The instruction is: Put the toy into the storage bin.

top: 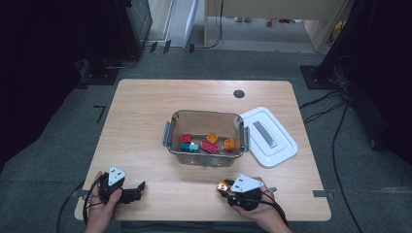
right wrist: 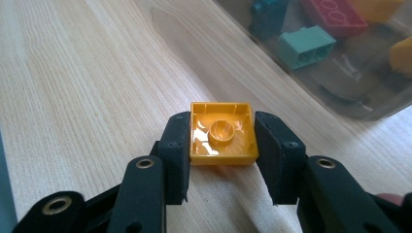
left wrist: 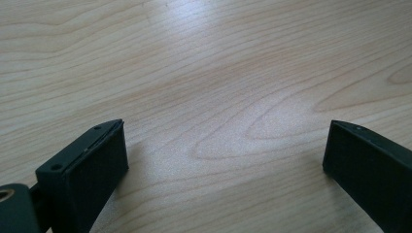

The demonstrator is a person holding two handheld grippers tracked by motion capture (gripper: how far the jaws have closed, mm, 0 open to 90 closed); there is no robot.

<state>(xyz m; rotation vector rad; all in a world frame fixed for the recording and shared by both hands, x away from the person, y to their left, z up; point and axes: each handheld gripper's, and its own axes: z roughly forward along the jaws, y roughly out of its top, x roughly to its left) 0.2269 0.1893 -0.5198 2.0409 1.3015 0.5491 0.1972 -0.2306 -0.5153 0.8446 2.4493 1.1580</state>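
Left gripper (top: 138,188): held in the person's left hand at the near left corner of the table (top: 141,121); its jaws are spread wide, with bare wood seen between them in the left gripper view (left wrist: 223,160).

Clear bin (top: 206,119): a transparent plastic container with grey side latches, set at the middle of the table, well beyond both grippers.

Bricks in the bin: a red brick (top: 186,138) and a teal brick (top: 189,147) are seen at the bin's left, a larger red brick (top: 209,147) at its middle, and two orange bricks (top: 212,138) toward its right.

Right gripper (top: 222,186): held in the person's right hand at the near edge, right of centre, just in front of the bin; its jaws are pinched on a brick.

Orange brick (right wrist: 223,133): a square piece, gripped by two opposite sides between the right gripper's pads (right wrist: 176,145), its hollow underside turned to the gripper's camera; it is held near the tabletop, whether touching cannot be told, just outside the bin's near wall (right wrist: 340,97).

White lid (top: 268,136): laid flat on the table just right of the bin, off it, with a grey handle strip on top.
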